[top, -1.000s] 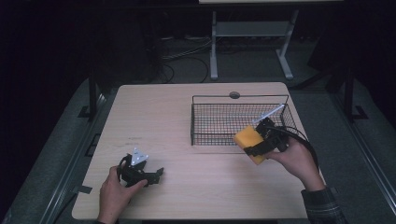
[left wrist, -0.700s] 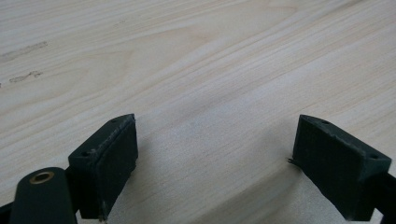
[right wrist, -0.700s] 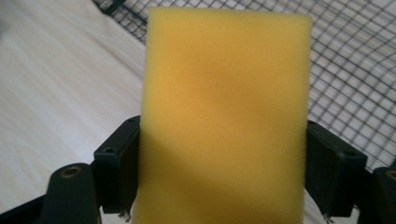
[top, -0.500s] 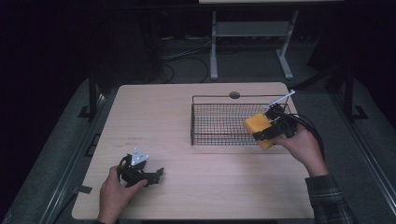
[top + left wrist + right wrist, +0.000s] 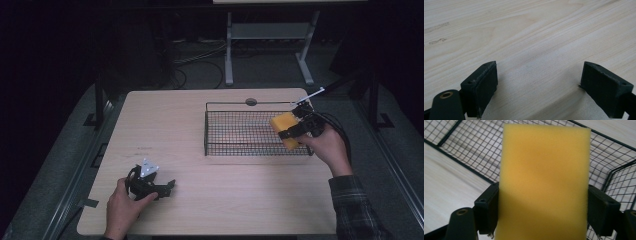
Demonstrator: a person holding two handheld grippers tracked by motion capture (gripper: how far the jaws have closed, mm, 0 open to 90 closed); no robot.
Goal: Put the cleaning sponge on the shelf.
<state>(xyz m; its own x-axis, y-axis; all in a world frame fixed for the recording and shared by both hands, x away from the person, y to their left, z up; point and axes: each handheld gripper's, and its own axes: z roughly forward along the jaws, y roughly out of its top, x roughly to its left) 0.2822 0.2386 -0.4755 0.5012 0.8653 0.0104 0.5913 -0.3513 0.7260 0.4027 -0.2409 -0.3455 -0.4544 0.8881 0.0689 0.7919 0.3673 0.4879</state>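
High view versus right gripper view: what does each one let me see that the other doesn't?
High view alone: the whole wooden table, both hands, and the left gripper resting on it. Right gripper view alone: the pads pressing both sides of the sponge, and its foam texture. Both share the yellow sponge, clamped in the right gripper, at the black wire basket.

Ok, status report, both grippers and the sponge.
Right gripper shut on yellow sponge, held above the right end of the wire basket. Left gripper open, nothing between its jaws, low over the wooden table. Nothing in the way.
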